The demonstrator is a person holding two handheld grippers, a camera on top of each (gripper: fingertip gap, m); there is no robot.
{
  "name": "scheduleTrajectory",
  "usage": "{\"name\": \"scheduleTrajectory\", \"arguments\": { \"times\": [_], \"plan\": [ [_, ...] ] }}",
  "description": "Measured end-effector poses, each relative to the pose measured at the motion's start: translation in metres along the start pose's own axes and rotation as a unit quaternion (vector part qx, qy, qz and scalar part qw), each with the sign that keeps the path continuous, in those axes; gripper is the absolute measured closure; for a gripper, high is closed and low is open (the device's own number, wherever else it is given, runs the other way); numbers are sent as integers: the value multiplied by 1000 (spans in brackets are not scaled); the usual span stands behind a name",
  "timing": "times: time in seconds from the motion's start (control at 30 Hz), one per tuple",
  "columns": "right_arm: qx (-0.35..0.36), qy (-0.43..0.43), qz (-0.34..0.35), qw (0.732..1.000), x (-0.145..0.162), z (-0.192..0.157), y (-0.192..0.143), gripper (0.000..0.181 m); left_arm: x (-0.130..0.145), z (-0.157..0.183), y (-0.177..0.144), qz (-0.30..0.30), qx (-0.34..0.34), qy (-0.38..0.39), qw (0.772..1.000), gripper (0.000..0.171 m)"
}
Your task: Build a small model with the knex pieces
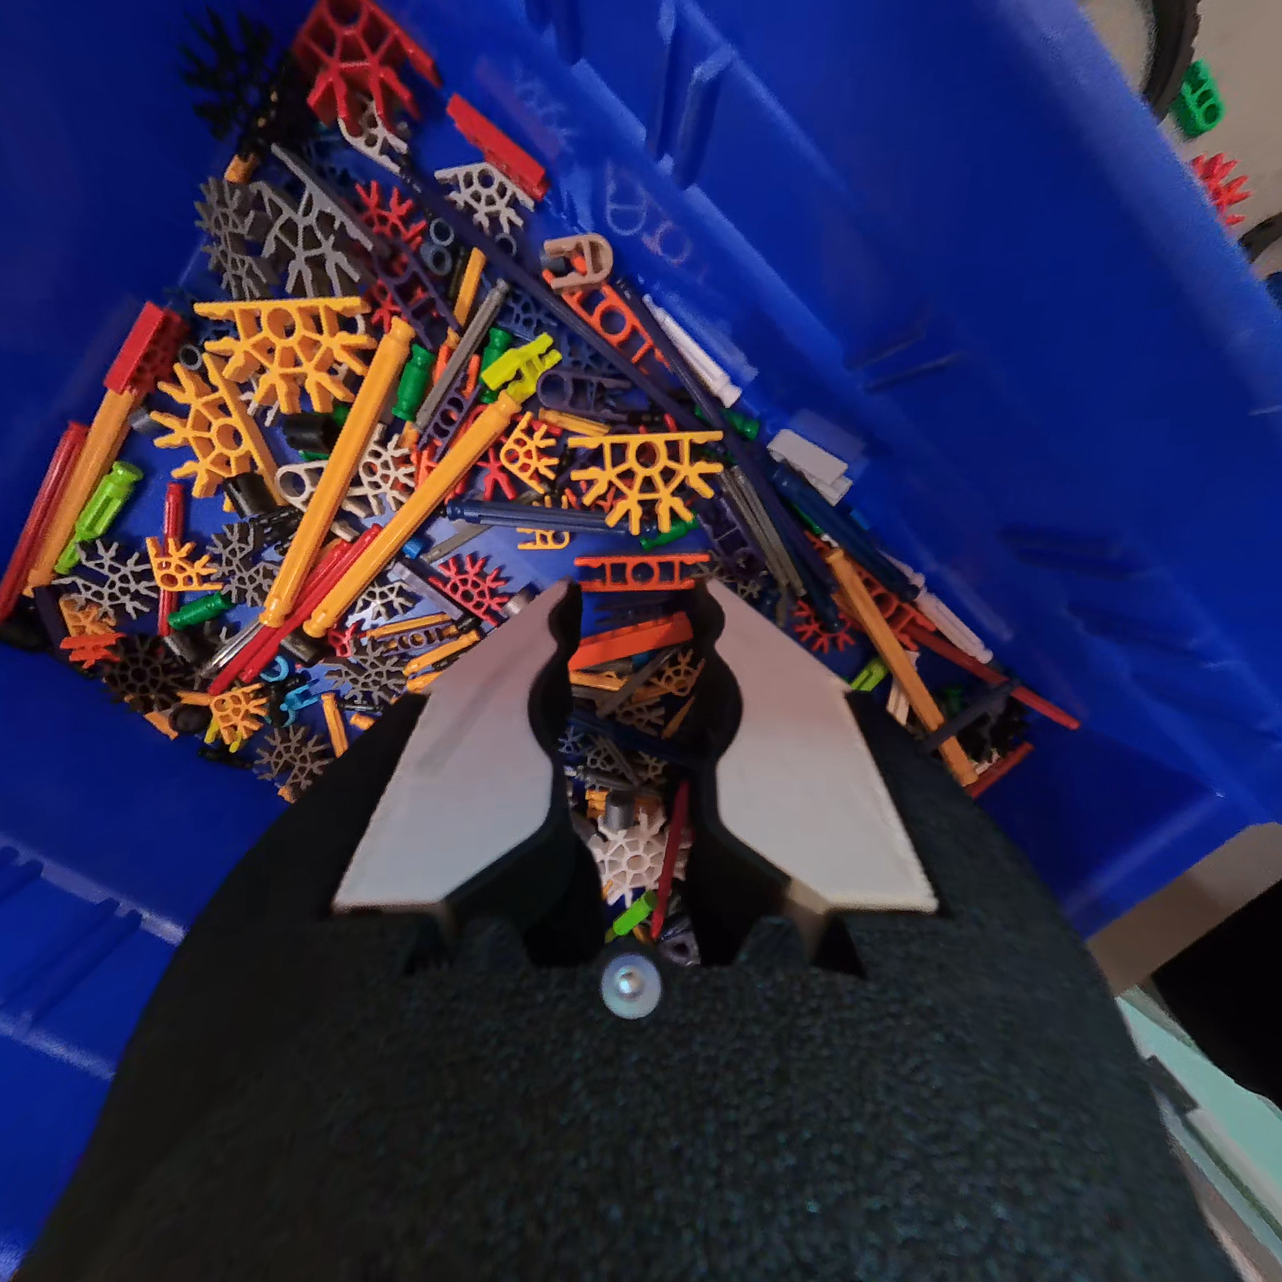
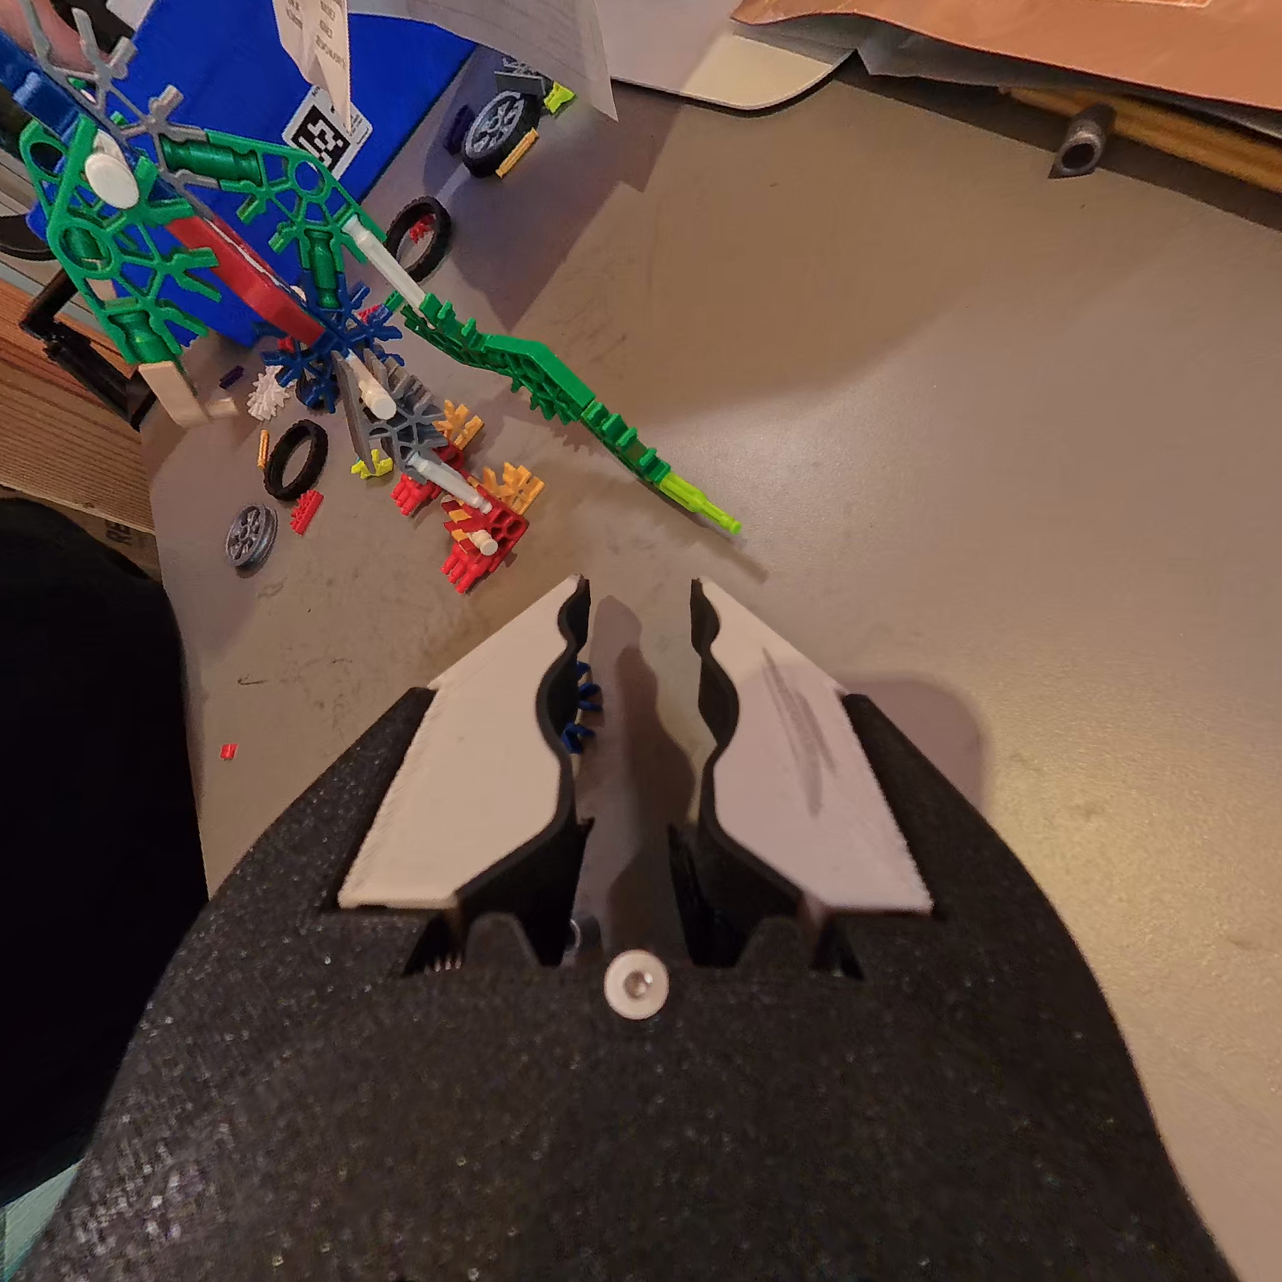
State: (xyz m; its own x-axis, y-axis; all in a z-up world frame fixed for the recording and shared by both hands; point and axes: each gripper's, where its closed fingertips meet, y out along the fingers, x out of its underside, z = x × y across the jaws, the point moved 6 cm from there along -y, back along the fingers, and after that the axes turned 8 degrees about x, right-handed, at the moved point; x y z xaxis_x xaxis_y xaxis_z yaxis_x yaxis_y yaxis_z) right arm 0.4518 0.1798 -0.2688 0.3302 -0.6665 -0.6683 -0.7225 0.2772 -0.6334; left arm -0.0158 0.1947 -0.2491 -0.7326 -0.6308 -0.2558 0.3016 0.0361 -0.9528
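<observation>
The left hand-held gripper (image 1: pixel 637 590) is held released inside the blue bin (image 1: pixel 902 347) above the loose parts (image 1: pixel 388 444), while the right hand-held gripper (image 2: pixel 639 590) is held parted and ungrasping over the table (image 2: pixel 971 485), a blue connector (image 2: pixel 581 704) by its left finger.

A grey-beige tabletop (image 2: pixel 902 347) fills the right wrist view, scuffed and lit warmly from the right (shadows fall leftward). Along its far edge lie brown paper (image 2: pixel 1040 41) and a wooden strip (image 2: pixel 1179 139); a wood-grain surface (image 2: pixel 48 416) shows at left
</observation>
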Motion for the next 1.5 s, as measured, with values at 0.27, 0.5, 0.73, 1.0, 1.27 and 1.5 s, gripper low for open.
{"name": "scheduleTrajectory", "arguments": {
  "times": [0.27, 0.5, 0.73, 1.0, 1.27, 1.5],
  "plan": [
    [-2, 0, 2, 1000, 0, 0, 0, 152, 0, -3, 0, 14, 7, -16, 1000, 147],
    [-2, -1, 4, 1000, 0, 0, -1, 152, 0, -4, 0, 31, 0, -22, 999, 156],
    [-2, -1, 5, 1000, -1, 0, -1, 152, 1, -5, 0, 40, -9, -25, 999, 161],
    [-2, -1, 5, 1000, -1, 0, -1, 152, 2, -7, -1, 46, -22, -26, 998, 168],
    [-2, -1, 6, 1000, -1, 0, -1, 152, 3, -7, -1, 49, -28, -27, 998, 169],
    [-2, 0, 7, 1000, -1, 0, -1, 152, 5, -5, -1, 45, -35, -24, 998, 170]
  ]
}}
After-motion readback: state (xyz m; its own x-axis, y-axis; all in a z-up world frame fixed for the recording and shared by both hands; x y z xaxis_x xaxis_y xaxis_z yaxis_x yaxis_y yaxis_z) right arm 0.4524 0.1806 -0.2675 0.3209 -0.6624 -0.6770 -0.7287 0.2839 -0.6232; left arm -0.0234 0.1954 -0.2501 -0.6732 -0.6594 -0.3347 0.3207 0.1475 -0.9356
